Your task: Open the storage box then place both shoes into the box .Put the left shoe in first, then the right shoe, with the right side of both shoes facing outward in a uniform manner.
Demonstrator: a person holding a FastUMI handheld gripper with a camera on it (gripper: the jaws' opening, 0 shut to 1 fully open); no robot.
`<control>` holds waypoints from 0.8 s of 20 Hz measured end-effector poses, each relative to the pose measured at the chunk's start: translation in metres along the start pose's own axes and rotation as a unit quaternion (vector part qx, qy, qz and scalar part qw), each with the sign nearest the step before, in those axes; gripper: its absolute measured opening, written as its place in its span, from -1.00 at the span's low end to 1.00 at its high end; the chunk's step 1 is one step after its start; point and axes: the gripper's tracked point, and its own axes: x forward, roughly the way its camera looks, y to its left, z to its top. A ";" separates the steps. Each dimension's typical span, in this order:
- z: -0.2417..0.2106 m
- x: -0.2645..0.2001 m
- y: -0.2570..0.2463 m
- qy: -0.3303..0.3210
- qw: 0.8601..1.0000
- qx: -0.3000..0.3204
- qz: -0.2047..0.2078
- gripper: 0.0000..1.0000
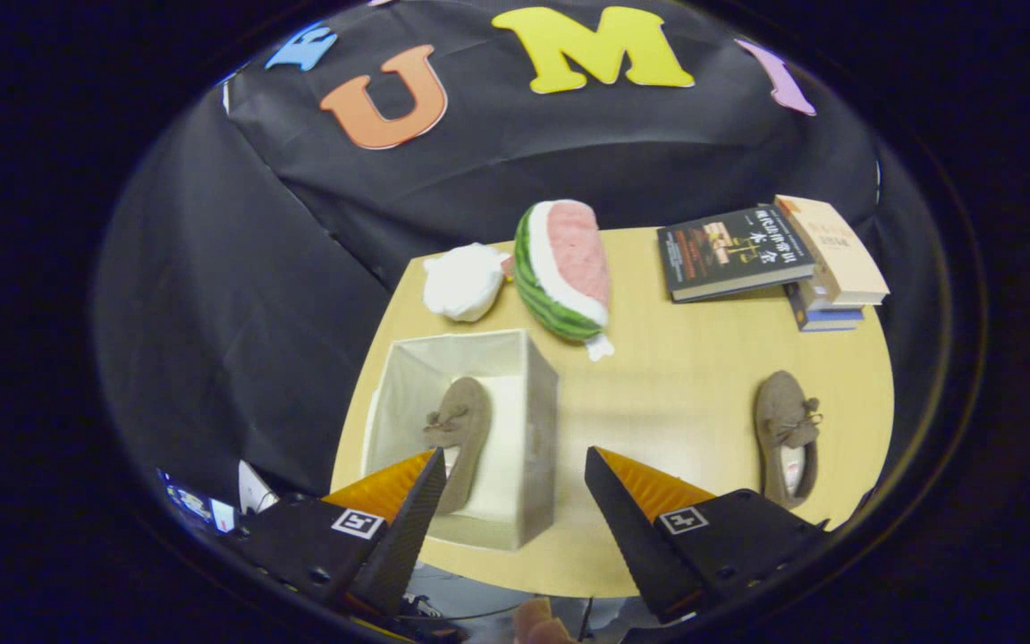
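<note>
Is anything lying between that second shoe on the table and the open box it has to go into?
Nothing visible does. The loose shoe lies on bare table to the right of the box, which is open and already holds one shoe. The gripper hangs open above, holding nothing.

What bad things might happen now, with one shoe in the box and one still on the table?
1. The gripper is open and holds nothing; the second shoe lies well off to its right, near the table edge, so a clumsy grab might knock it off.
2. The first shoe already lies in the storage box, so the next one might land on it or face the wrong way.
</note>
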 end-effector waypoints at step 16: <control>-0.057 0.035 -0.333 0.069 0.986 0.032 -0.147 0.92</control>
